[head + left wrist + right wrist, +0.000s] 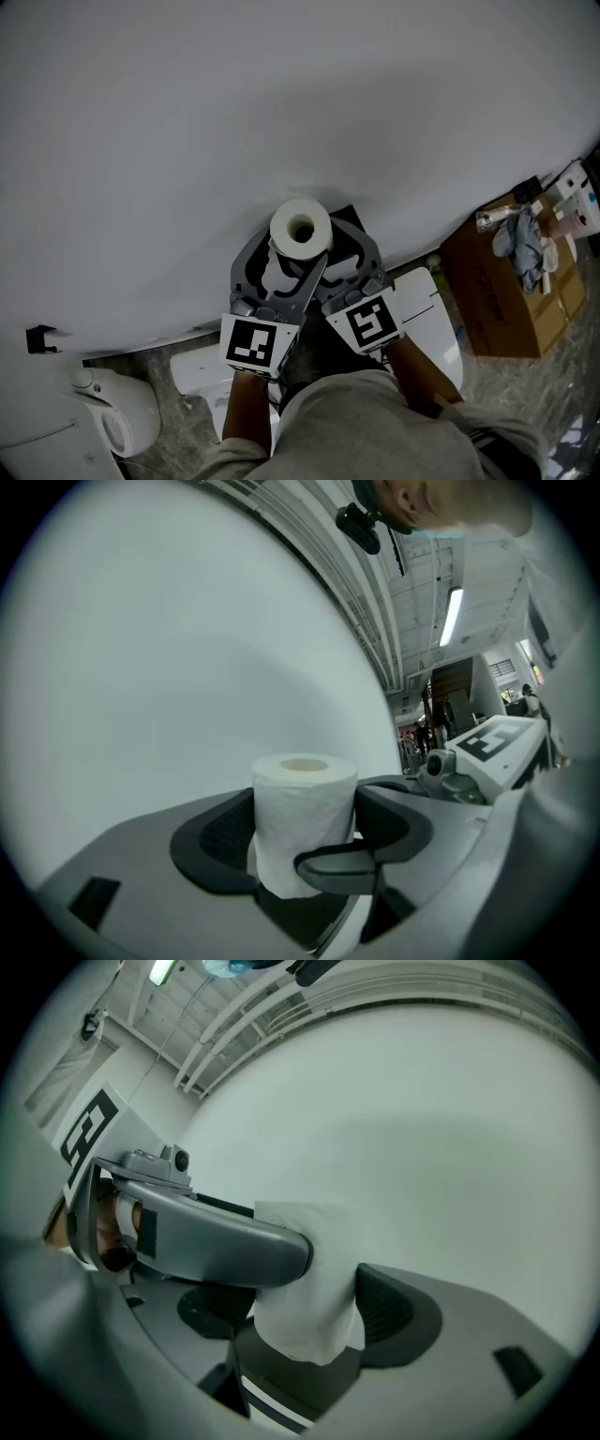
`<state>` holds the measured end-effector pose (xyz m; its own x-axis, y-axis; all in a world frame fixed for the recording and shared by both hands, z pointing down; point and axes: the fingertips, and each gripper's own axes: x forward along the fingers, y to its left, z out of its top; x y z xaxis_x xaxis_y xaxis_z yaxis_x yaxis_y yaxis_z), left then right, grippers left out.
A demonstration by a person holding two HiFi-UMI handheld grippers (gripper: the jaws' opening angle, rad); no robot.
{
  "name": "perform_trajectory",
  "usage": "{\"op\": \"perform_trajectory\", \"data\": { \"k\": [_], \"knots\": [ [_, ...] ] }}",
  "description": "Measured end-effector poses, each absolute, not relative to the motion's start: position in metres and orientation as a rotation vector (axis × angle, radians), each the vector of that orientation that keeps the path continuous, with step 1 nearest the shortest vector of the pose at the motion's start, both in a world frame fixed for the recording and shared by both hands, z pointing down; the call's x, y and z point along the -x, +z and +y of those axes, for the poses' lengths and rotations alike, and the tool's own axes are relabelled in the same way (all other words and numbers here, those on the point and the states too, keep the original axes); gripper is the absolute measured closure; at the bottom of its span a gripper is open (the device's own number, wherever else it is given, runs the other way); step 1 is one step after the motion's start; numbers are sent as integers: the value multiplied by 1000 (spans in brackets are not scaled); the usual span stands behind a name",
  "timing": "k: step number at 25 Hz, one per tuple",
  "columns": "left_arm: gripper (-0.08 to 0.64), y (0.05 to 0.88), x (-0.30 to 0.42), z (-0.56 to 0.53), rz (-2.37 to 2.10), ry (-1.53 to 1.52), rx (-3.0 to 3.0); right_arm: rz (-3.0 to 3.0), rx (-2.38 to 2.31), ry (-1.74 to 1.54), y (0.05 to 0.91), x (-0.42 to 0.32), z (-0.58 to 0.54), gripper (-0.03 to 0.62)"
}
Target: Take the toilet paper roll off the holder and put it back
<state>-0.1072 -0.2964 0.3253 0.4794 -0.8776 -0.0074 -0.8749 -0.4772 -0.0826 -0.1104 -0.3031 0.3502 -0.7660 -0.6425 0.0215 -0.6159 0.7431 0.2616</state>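
My left gripper and right gripper both clamp the upright roll. Next, I judge: reseat it on the holder beyond the jaws.

Roll before wall, box right (on floor)

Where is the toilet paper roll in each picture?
Head view: toilet paper roll, upper middle, seen end-on.
Left gripper view: roll, lower middle.
Right gripper view: roll, lower middle, partly hidden.
Shared landmark: the white wall behind it.
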Motion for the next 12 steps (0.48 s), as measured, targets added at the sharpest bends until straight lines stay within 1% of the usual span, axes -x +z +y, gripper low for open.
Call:
{"op": "perform_trajectory", "data": {
  "k": [12],
  "knots": [
    [224, 347, 118, -315, 1652, -90, 2696, -2795, -943, -223, 374, 120, -319, 256]
  ]
}}
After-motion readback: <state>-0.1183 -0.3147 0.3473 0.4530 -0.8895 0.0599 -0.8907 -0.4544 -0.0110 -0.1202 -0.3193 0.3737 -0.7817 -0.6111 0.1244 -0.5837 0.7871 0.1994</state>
